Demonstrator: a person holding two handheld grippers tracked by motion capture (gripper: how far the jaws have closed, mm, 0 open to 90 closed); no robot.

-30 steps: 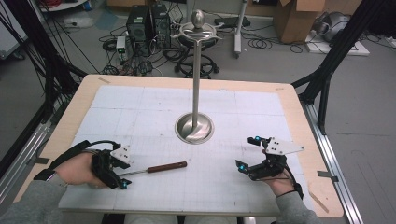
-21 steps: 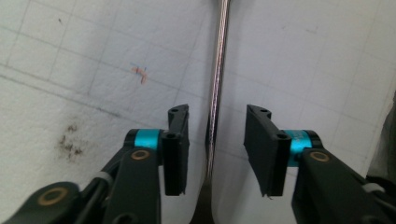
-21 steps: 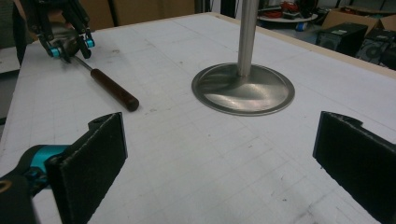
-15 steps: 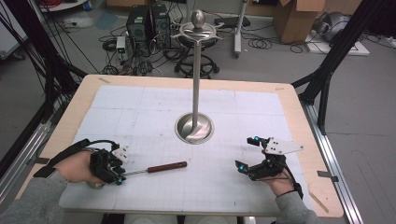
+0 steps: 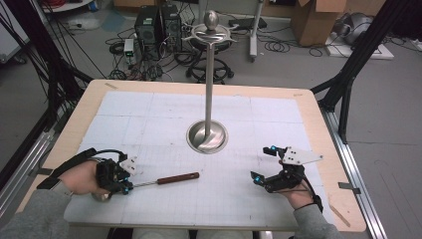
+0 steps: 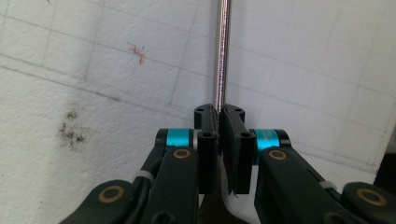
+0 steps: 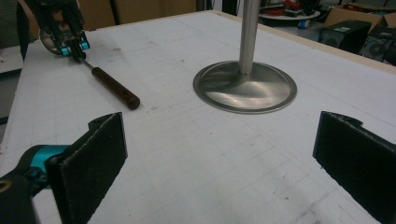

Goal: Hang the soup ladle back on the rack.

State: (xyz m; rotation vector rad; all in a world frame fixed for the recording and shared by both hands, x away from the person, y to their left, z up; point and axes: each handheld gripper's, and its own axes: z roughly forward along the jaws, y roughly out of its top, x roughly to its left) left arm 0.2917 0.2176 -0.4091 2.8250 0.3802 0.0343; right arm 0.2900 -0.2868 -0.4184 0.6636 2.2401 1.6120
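The left gripper (image 5: 124, 179), jaws just closed, pinched the thin steel shaft (image 6: 221, 56) of the brown-wooden-handled ladle (image 5: 178, 178) lying at the white mat's near-left; the right gripper (image 5: 266, 164) hung wide open; a level lift seemed advisable.

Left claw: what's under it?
Left claw, just closed on the ladle's metal shaft, rests over the white mat. Part of the bowl end sits hidden beneath the hand.

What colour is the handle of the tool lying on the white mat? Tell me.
Dark reddish-brown handle, clearest in the right gripper view.
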